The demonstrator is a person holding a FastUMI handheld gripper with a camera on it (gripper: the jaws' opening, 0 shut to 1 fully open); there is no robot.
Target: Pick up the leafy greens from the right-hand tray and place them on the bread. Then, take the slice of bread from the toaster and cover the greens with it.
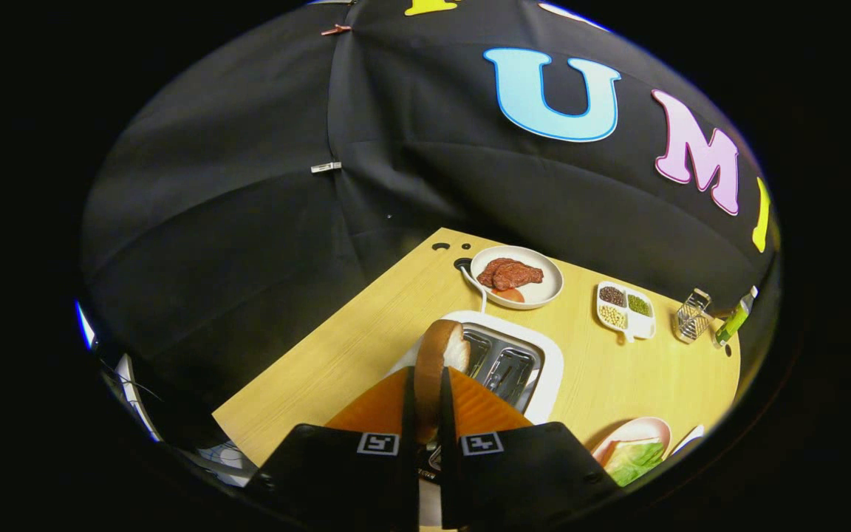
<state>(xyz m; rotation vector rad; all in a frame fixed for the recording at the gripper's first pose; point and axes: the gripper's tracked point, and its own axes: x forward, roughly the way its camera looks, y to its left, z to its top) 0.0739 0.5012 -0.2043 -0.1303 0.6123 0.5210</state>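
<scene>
A light wooden table (603, 384) is stretching away beneath the gripper, its near edge and right corner getting cut off. On it, just ahead of the fingers, a white toaster (544, 351) is sitting with its two slots facing up; its near left part is being hidden by the orange fingers (381, 406) and the bread. The gripper (427, 391) is nearly closed, both fingers pressing on a slice of bread (440, 355) held edge-on and upright over the toaster's left side; the slice's lower part is disappearing between the fingers. To the right of the gripper body, a pale plate (647, 428) is showing only in part, carrying the leafy greens (636, 458) lying on what seems to be another slice of bread, though that is hard to make out. Beyond the toaster, a round white plate (551, 284) is holding brown meat (508, 273) and something reddish-orange. Further right, a small divided dish (626, 304) is holding grains or beans in three compartments, near a small wire holder (693, 316) and a partly cut-off green bottle (732, 325).
</scene>
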